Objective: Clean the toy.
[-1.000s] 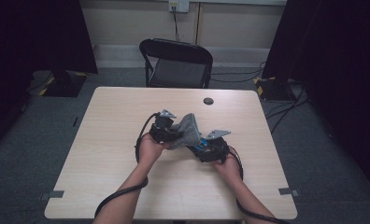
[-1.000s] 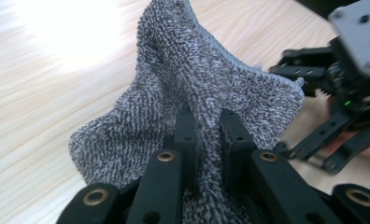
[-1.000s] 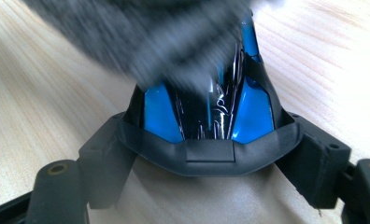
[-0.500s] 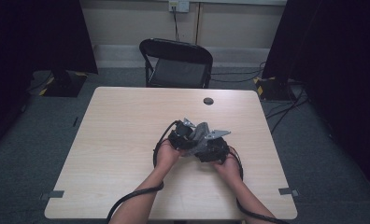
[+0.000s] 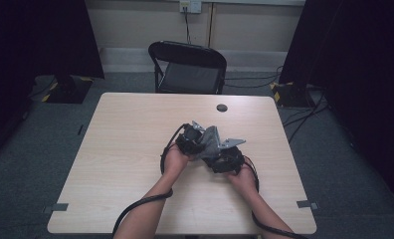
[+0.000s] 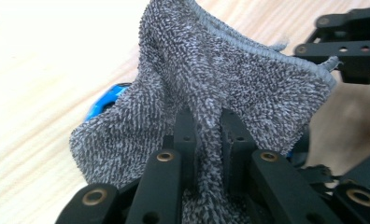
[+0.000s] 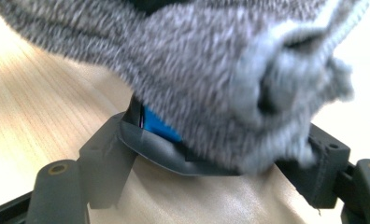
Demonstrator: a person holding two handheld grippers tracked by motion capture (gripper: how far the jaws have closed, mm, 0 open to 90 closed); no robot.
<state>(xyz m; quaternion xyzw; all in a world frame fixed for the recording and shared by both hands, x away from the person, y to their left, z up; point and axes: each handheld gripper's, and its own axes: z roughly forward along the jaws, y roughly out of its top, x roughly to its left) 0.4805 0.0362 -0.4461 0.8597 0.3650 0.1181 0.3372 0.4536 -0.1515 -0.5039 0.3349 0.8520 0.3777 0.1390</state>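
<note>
1. Wiping job: my left gripper (image 6: pixel 206 135) is clamped tight on a fold of the grey towel (image 6: pixel 220 79), mid-table (image 5: pixel 135 129), nearer me than the black disc (image 5: pixel 222 107).
2. My right gripper (image 7: pixel 211 154) has its jaws spread wide around a blue object (image 7: pixel 157 123); the towel drapes over it.
3. I'd hold the right steady and rub with the left in short strokes, so the towel can't snag the jaws.

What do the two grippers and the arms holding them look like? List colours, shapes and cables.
Both the left gripper and the right gripper are black, built from flat, angular linkage bars with brass-coloured pivot pins. The right gripper shows a blue part between its jaws. In the high view each carries a grey three-cornered plate and trails a thick black cable. The forearms are bare, no sleeves.
</note>
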